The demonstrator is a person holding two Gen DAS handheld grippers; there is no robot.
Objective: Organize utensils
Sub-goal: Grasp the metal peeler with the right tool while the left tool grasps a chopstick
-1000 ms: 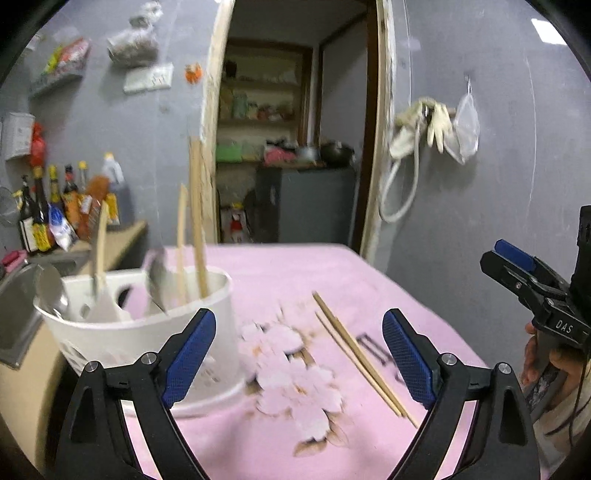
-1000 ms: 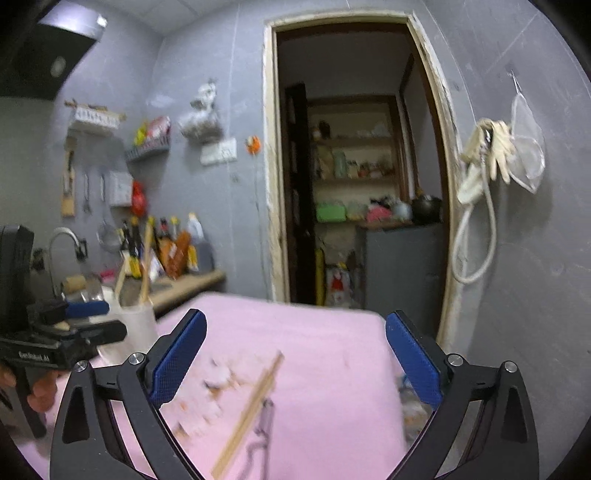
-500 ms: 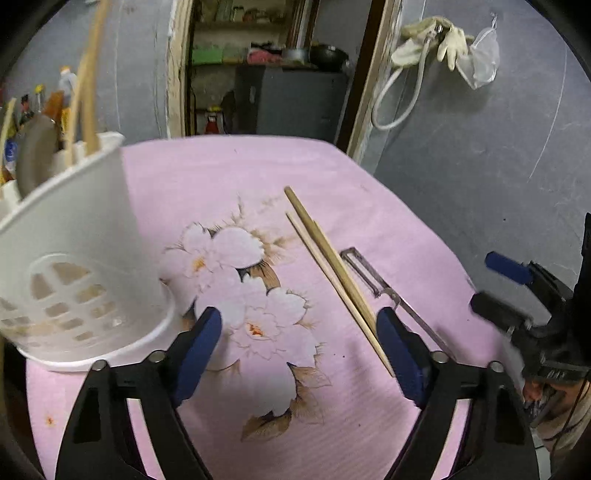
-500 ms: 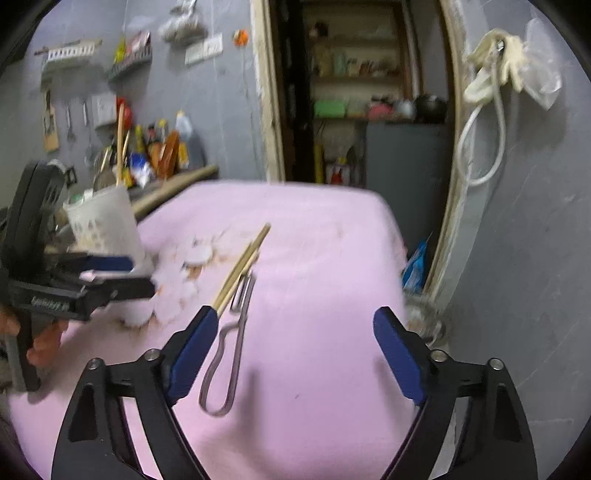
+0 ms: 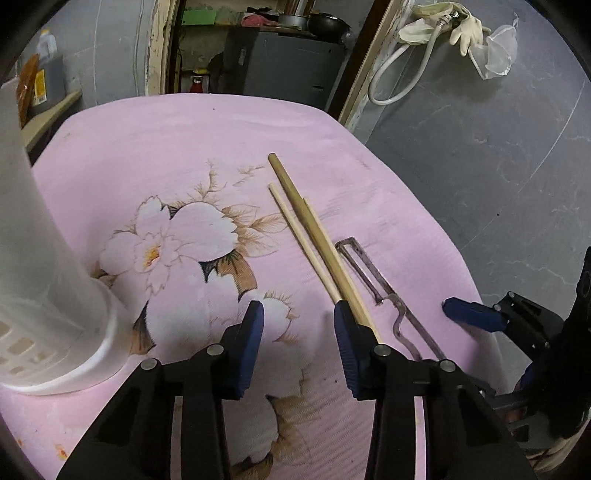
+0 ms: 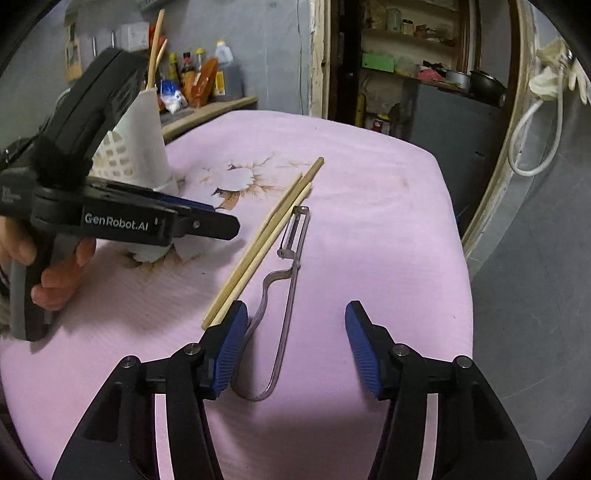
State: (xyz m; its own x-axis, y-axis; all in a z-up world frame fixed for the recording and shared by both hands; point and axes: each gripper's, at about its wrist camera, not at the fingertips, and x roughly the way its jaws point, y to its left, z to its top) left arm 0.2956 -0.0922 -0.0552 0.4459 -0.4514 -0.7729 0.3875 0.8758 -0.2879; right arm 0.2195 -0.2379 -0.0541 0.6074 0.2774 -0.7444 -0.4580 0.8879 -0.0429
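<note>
Wooden chopsticks (image 5: 310, 236) lie side by side on the pink flowered cloth (image 5: 207, 140), with a metal peeler (image 5: 380, 291) just right of them. My left gripper (image 5: 298, 328) is open and empty, low over the cloth, its right pad at the near ends of the chopsticks. My right gripper (image 6: 293, 332) is open and empty, astride the peeler's handle (image 6: 280, 332); the chopsticks (image 6: 266, 236) end beside its left pad. A white slotted utensil holder (image 5: 40, 295) stands at the left; in the right wrist view (image 6: 144, 147) it holds wooden sticks.
A counter with sauce bottles (image 6: 203, 77) runs along the far left wall. An open doorway (image 5: 258, 48) with a dark cabinet lies beyond the table's far edge. A grey wall with a hose and gloves (image 5: 436, 33) closes the right side.
Both grippers have tilted down and dropped toward the cloth. The left one has moved right from the holder to the chopsticks and narrowed its jaws; the right one has come over the peeler.
</note>
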